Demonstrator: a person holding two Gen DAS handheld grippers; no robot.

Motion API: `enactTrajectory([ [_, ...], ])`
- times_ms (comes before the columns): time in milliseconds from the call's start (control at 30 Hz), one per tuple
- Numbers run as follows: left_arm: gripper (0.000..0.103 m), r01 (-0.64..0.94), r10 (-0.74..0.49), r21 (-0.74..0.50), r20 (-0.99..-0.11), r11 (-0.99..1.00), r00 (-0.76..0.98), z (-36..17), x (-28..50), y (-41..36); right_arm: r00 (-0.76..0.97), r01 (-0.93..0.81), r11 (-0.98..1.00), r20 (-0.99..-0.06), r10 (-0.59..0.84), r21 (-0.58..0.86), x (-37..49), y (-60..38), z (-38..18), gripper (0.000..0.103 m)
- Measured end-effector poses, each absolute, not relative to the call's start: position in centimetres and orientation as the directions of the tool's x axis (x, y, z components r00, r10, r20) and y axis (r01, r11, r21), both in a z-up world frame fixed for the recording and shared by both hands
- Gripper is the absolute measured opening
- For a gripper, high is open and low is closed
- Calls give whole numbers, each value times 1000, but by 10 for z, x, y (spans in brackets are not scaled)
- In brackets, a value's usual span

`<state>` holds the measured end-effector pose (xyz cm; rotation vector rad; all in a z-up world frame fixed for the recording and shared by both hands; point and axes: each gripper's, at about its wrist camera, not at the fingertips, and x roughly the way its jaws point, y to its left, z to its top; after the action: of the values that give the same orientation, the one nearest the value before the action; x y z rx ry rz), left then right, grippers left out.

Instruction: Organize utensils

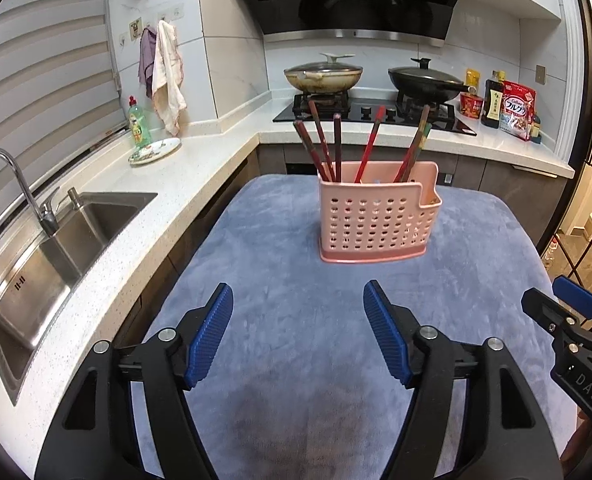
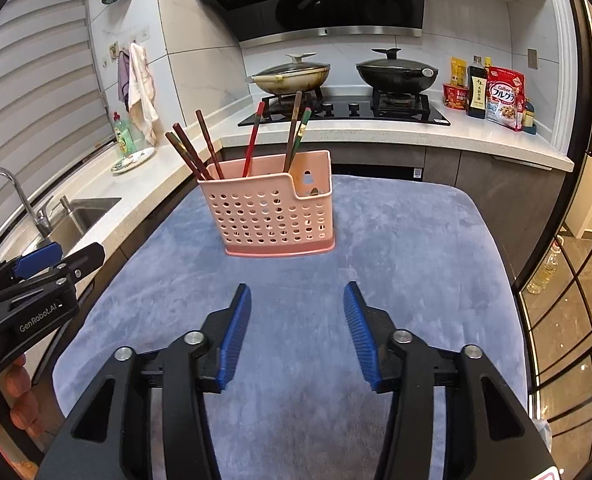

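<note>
Six chopsticks [image 1: 338, 148] stand leaning in the pink perforated holder [image 1: 378, 220], which sits upright toward the far end of the blue-grey cloth [image 1: 296, 360], while nearer than the holder the left gripper [image 1: 298, 334] and right gripper [image 2: 297, 334] hover with jaws apart, empty.

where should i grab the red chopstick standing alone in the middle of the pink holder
Grip the red chopstick on its bare upper shaft, well above the pink holder rim, coming from above and in front. It leans right with open space on both sides, so open fingers can straddle it and lift along its tilt. The right gripper looks the nearer one.
</note>
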<state>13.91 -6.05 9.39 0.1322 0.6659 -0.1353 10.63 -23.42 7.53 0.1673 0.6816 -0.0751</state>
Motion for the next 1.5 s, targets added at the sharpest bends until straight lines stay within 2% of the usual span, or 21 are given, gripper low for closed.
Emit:
enactTrajectory([
  [767,71,177,-60,101,-689,979,723,66,144,-65,727,111,989,-686,-17,94,118,-228,55,52],
  [967,77,179,-56,105,-696,978,716,62,149,-70,721,121,987,-693,-17,102,123,-233,50,52],
  [1367,89,163,-26,128,-704,978,710,56,157,-76,710,131,988,-704,-32,87,130,-238,41,72],
  [1500,91,156,-17,132,-707,979,707,54,160,-75,704,133,987,-709,-33,87,133,-239,40,73],
])
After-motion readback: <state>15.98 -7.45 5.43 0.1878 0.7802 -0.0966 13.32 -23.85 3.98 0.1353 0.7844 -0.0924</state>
